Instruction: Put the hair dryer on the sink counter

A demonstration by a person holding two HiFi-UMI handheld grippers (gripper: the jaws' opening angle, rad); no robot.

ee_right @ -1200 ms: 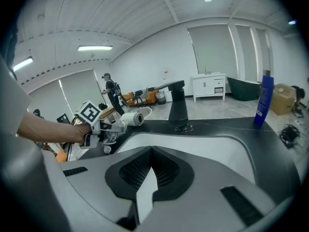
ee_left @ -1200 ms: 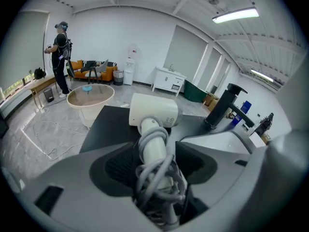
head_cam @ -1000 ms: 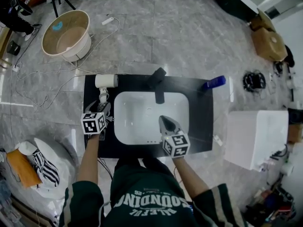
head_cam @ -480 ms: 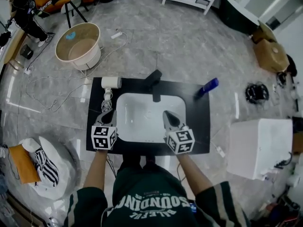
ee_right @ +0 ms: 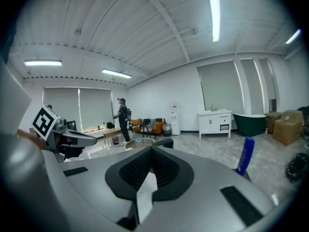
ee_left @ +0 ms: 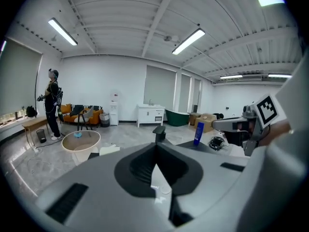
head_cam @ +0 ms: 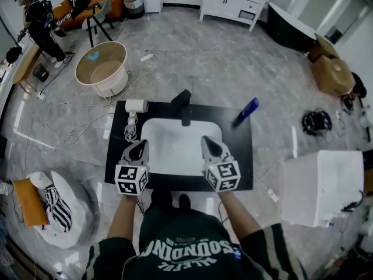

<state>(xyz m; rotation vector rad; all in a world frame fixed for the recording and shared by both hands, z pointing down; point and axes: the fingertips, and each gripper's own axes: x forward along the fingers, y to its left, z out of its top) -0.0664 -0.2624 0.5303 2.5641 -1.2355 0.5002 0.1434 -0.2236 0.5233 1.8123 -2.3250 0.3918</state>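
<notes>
The left gripper [head_cam: 140,146] has its jaws pressed together with nothing between them, and it hovers over the near left part of the black sink counter [head_cam: 240,159], at the left edge of the white basin [head_cam: 175,144]. The right gripper [head_cam: 206,142] is likewise closed and empty; it hangs over the basin's near right side, level with the left one and well apart from it. Both point away from the person, whose forearms reach in from the bottom of the head view. The hair dryer [head_cam: 136,105], white, lies on the counter's far left corner, beyond the left gripper and clear of its tips. A light cord [head_cam: 129,133] lies looped on the counter between the dryer and that gripper. A black faucet [head_cam: 183,104] stands at the middle of the counter's far edge, and a blue bottle [head_cam: 245,112] stands near the far right corner. The counter sits on a grey marbled floor. Farther off on the left stands a round beige tub [head_cam: 105,69], with white cables trailing over the floor around it. A large white box [head_cam: 322,179] is on the right, and a person [head_cam: 38,22] stands in the far left corner of the room.
</notes>
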